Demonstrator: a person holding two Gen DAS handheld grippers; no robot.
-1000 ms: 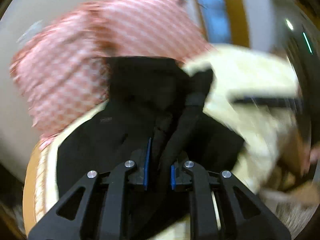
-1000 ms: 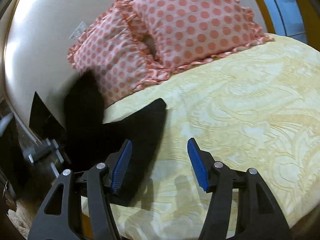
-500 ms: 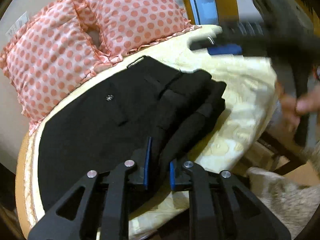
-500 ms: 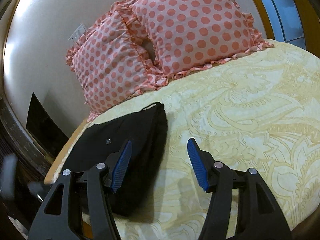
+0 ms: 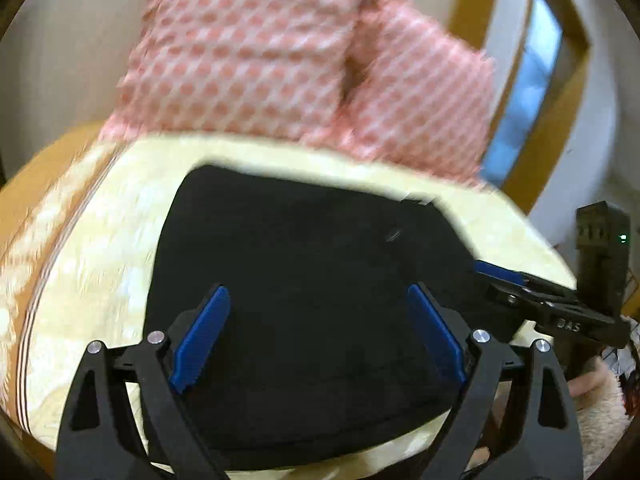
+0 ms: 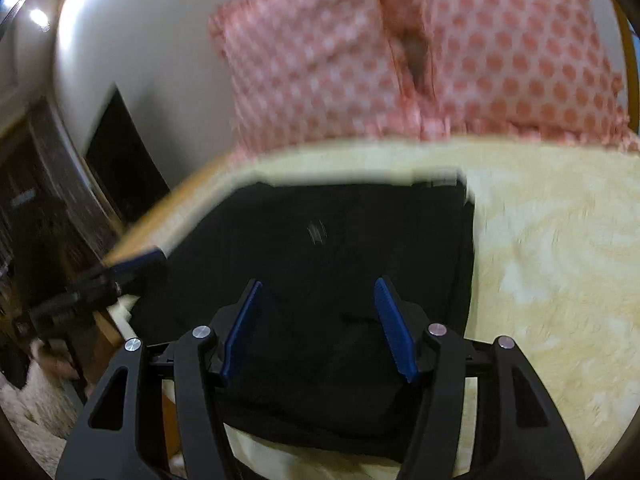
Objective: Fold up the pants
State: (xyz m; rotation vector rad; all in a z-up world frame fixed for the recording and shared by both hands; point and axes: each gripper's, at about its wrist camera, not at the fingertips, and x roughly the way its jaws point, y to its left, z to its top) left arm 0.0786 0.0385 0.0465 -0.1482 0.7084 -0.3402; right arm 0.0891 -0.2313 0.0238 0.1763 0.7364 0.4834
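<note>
The black pants (image 5: 304, 280) lie folded in a flat pile on the yellow bedspread (image 5: 100, 240) near the bed's corner. My left gripper (image 5: 318, 332) is open and empty, hovering over the near part of the pile. My right gripper (image 6: 318, 324) is also open and empty over the same pants (image 6: 340, 248). The right gripper also shows at the right edge of the left wrist view (image 5: 532, 292), and the left gripper at the left of the right wrist view (image 6: 116, 272). Both views are motion-blurred.
Two pink polka-dot pillows (image 5: 280, 60) lean against the wall behind the pants, also in the right wrist view (image 6: 440, 52). The bedspread (image 6: 560, 260) stretches to the right. A window (image 5: 520, 92) is at far right; dark furniture (image 6: 44, 208) stands left of the bed.
My left gripper let go of the pants and opened wide. Both grippers swung over the folded pile, which now lies flat on the bed.
</note>
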